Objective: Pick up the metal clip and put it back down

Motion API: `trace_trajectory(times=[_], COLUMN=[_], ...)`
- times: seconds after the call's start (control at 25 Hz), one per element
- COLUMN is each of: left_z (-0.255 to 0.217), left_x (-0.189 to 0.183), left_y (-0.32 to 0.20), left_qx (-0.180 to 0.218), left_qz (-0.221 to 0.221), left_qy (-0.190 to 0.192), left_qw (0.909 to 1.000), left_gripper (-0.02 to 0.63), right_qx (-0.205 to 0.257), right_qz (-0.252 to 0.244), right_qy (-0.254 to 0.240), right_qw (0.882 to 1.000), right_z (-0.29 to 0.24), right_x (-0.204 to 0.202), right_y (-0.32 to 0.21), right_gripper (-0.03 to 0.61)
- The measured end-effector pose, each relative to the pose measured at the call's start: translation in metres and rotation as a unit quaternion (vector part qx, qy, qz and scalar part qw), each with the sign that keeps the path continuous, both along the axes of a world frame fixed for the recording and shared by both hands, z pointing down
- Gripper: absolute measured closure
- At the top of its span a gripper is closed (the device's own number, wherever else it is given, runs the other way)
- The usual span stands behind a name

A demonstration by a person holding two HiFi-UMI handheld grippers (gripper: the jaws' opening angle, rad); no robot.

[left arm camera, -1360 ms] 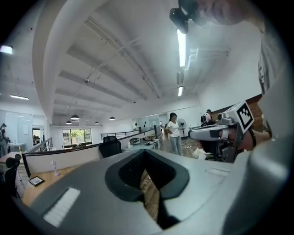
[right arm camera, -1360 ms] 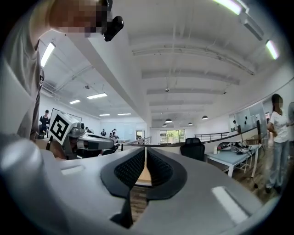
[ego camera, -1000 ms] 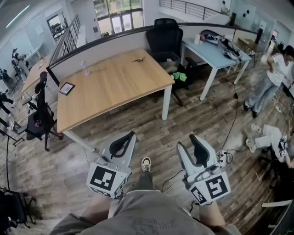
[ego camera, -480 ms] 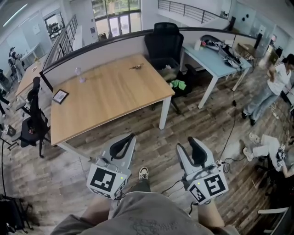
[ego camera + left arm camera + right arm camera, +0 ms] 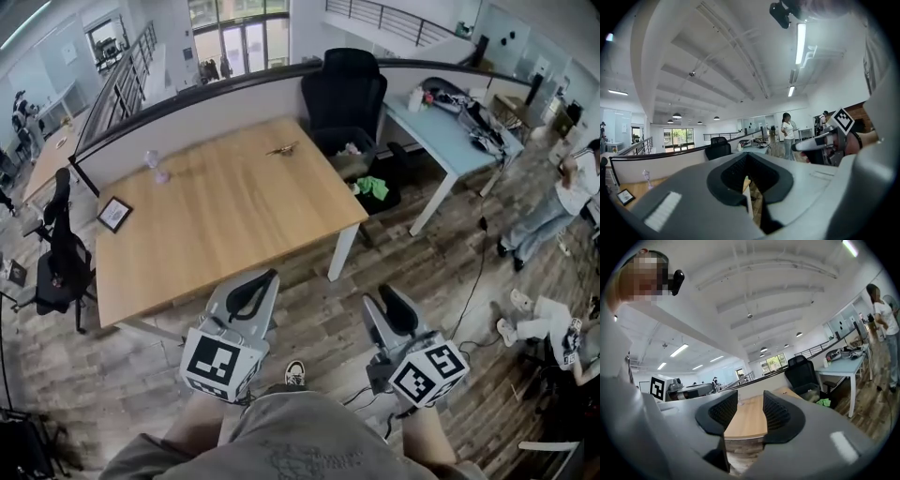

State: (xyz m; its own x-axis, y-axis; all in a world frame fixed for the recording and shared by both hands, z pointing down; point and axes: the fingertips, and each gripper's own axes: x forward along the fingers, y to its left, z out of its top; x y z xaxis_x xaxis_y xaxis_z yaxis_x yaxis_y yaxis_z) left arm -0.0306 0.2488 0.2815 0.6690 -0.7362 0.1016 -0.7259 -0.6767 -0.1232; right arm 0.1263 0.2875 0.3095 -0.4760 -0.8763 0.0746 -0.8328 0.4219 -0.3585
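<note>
The small metal clip (image 5: 281,148) lies near the far edge of the light wooden desk (image 5: 225,225), well apart from both grippers. The left gripper (image 5: 251,291) has its jaws closed to a thin slit with nothing in them. The right gripper (image 5: 396,309) has its jaws narrowly parted, also empty. Each gripper carries black-and-white square markers.

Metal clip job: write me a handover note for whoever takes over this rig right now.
Left claw: shut, nothing in it, held over the floor short of the wooden table.
Right claw: open, empty, level with the left one.
Metal clip: the small dark thing near the table's far edge looks like it; neither claw is near it.
Done: nothing that shows; the clip is not yet picked up.
Left: step up to the table, grip the clip, lift it, set it back down.
</note>
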Motion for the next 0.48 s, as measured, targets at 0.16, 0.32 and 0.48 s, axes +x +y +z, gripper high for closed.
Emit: trace_trajectory(times=[0.16, 0.32, 0.48], left_z=[0.004, 0.006, 0.010], left_x=[-0.012, -0.023, -0.033], left_y=[-0.049, -0.087, -0.111], left_qx=[-0.003, 0.000, -0.006], left_qz=[-0.001, -0.003, -0.011], left_qy=[-0.004, -0.010, -0.007], left_qw=[1.0000, 0.9999, 0.9999], left_gripper=[0.612, 0.612, 0.612], right_qx=[-0.020, -0.046, -0.076], right_qz=[-0.002, -0.007, -0.005], right_qy=[-0.034, -0.108, -0.166], right_qw=[0.999, 0.993, 0.983], right_z=[0.008, 0.016, 0.027], right_x=[-0.007, -0.015, -0.020], right_y=[-0.054, -0.095, -0.126], right_gripper=[0.425, 0.425, 0.425])
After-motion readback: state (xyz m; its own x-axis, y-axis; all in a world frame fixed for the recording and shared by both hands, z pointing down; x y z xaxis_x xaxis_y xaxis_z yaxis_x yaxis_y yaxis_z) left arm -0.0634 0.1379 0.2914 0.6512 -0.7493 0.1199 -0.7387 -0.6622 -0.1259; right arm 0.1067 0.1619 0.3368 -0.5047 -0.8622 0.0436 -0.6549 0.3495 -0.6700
